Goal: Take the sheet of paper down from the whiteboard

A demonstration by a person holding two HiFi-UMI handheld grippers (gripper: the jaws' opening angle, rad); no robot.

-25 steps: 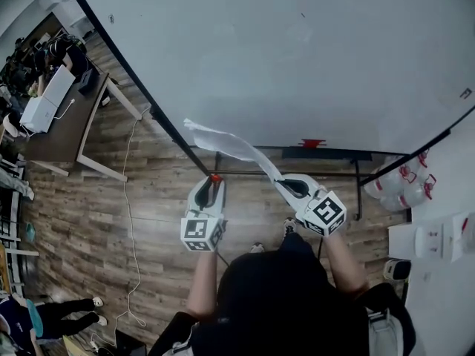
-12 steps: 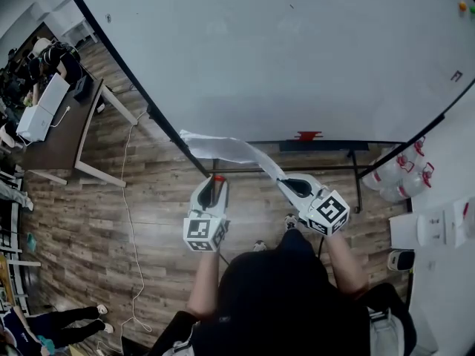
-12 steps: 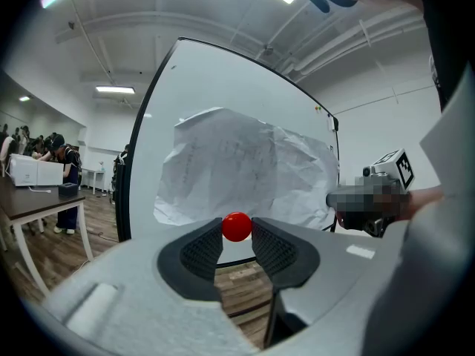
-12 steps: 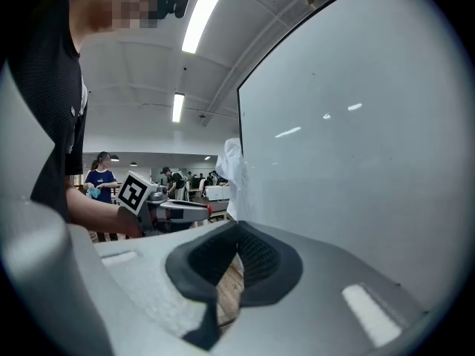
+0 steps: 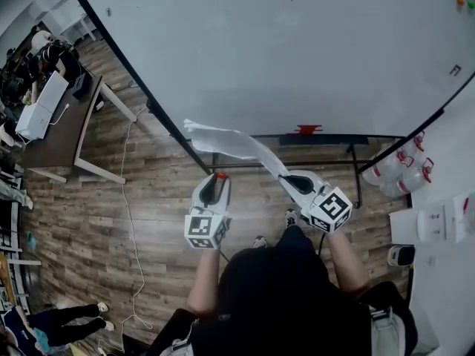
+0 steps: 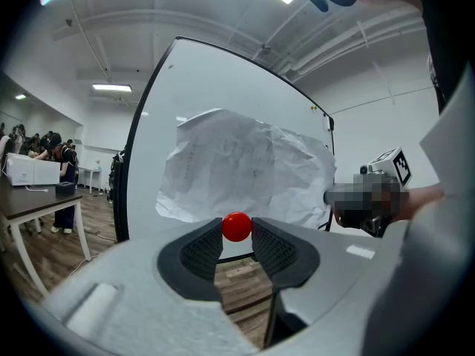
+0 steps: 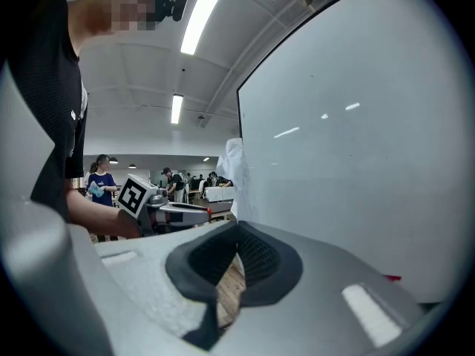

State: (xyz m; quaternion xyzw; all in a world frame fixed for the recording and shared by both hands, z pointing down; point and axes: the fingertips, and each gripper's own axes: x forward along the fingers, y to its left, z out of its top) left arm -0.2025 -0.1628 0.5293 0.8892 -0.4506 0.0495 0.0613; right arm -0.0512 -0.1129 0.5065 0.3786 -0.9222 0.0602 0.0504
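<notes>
Whiteboard (image 5: 297,50): a large, plain white board in a dark frame fills the upper part of the head view. We can make out no writing on it, only a few tiny marks near its right edge.
Sheet of paper (image 5: 226,141): it is off the board's face and held in the air in front of the lower frame. It reaches left from the right gripper as a long wrinkled strip. We cannot tell whether its far corner touches the frame. From the left gripper view the sheet (image 6: 245,173) shows broad and crumpled, its print too faint to read.
Right gripper (image 5: 286,178): its jaws are pressed together on one edge of the sheet. In its own view we see the paper (image 7: 236,176) only edge-on, as a thin white sliver rising from between the dark pads.
Left gripper (image 5: 218,178): it hangs just left of the right gripper and apart from the sheet. Its jaws pinch a small red ball (image 6: 237,226) at their tips. We cannot tell what the ball is.
Person's head (image 5: 274,295): dark hair at the bottom of the head view hides the forearms behind both grippers.
Floor (image 5: 111,213): wood planks below the board, with a thin white cable trailing across them.
Desk (image 5: 67,124): at far left, cut off by the picture's edge, and its clutter is too small to name.
</notes>
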